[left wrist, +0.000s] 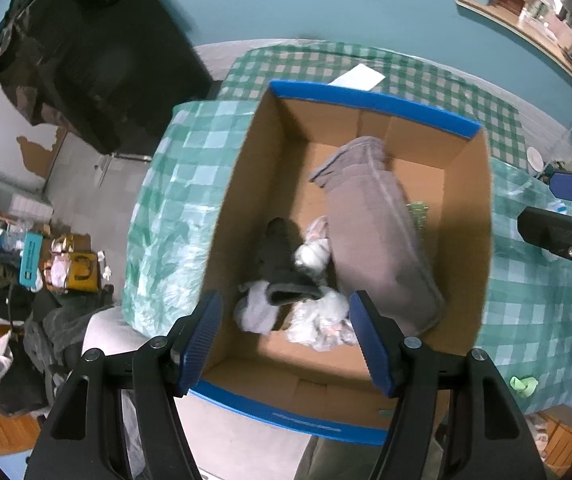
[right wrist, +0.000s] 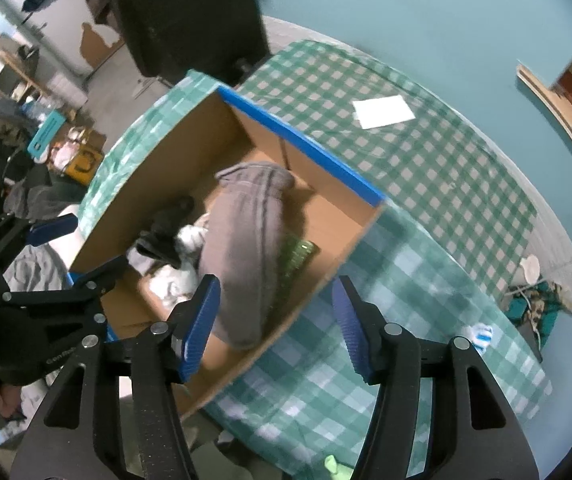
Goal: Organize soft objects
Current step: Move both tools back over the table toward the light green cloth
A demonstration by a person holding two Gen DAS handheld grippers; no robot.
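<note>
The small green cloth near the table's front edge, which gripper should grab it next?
Probably the right gripper: it hovers open over the tablecloth beside the box, with the green cloth just below; the left gripper hangs over the box.

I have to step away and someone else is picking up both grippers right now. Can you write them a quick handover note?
Left gripper: open, nothing between its fingers, above the near end of the cardboard box.
Right gripper: open, empty, over the box's right wall.
In the box: grey towel lying lengthwise, dark sock, a pile of white and pale soft items, and something green partly hidden under the towel.
Done: those pieces are boxed.
Left: a small green item and a blue-and-white striped item lie out on the checked tablecloth; box them if they are soft things.
</note>
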